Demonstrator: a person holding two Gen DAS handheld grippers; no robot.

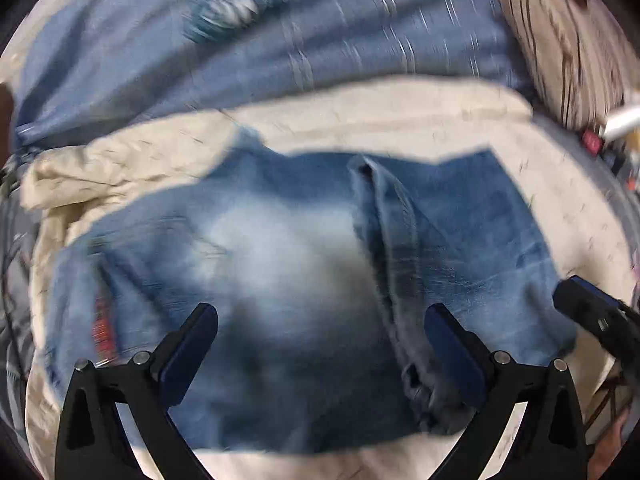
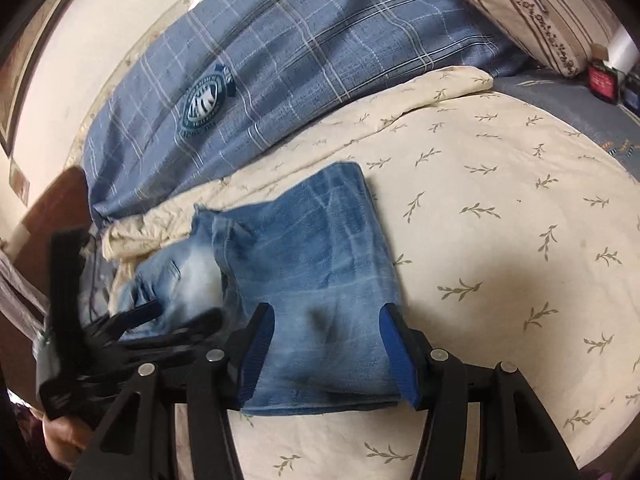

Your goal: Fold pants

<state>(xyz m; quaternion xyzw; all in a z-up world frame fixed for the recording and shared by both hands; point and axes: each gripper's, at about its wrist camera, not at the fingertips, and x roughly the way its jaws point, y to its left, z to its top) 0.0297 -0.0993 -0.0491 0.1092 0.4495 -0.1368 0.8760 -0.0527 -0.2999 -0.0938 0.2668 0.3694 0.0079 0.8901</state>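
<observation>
Now folded small: faded blue denim pants (image 2: 304,264) at frame centre on cream leafy sheet (image 2: 500,240). Left gripper (image 1: 320,320) wide, right gripper (image 2: 326,320) half-wide, both empty, likely letting the fold lie flat.

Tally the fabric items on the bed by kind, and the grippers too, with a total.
Jeans: 1
Blue plaid cover with a crest: 1
Cream sheet with a leaf print: 1
Striped pillow: 1
Grippers: 2, the left gripper and the right gripper, both with jaws apart over the denim
Total: 6
</observation>
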